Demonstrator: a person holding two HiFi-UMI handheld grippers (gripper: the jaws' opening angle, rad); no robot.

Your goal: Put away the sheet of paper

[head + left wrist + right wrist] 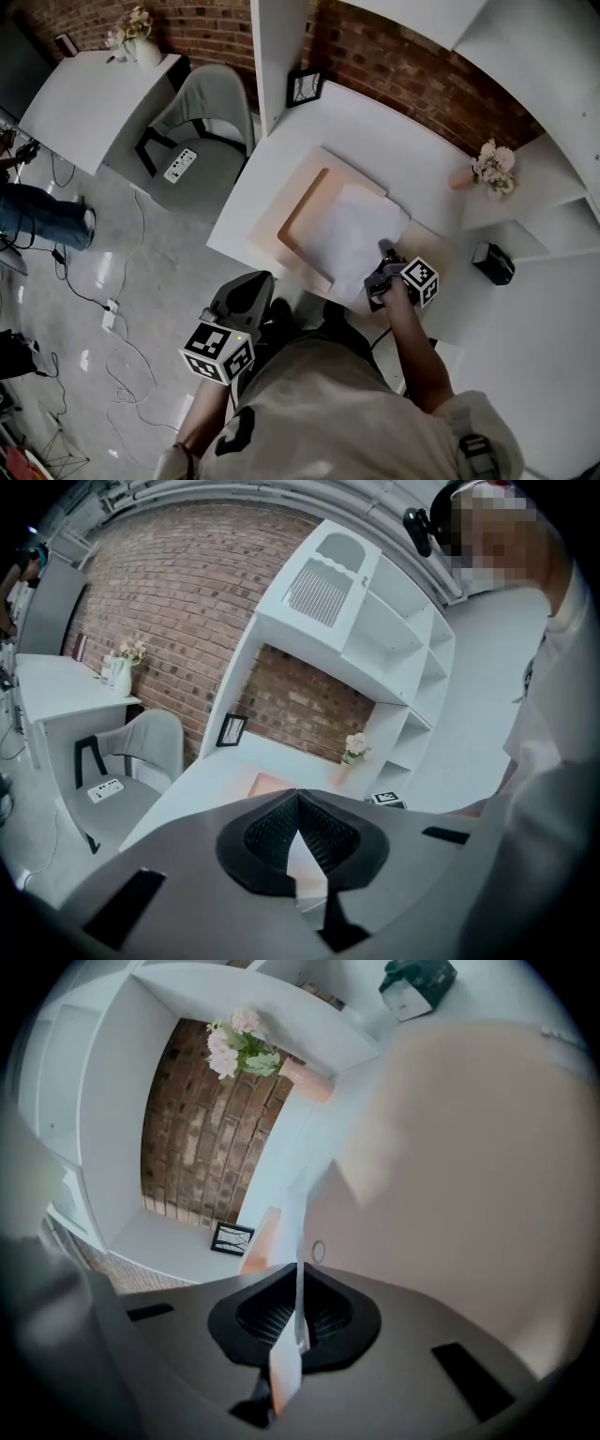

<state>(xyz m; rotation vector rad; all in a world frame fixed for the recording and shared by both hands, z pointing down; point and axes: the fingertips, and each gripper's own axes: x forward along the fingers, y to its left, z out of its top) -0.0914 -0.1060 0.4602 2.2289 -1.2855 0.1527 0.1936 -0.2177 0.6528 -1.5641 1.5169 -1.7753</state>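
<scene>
White desk, set against a brick wall. Left gripper: held off the desk's near edge, jaws pressed together, nothing between them. Beige desk mat: laid on the desk. Sheet of paper: spread over the mat, its near edge pinched by the right gripper, whose jaws are clenched on it.

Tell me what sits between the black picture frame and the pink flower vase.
Nothing: the head view shows only bare white desk between the black picture frame and the pink flower vase.
</scene>
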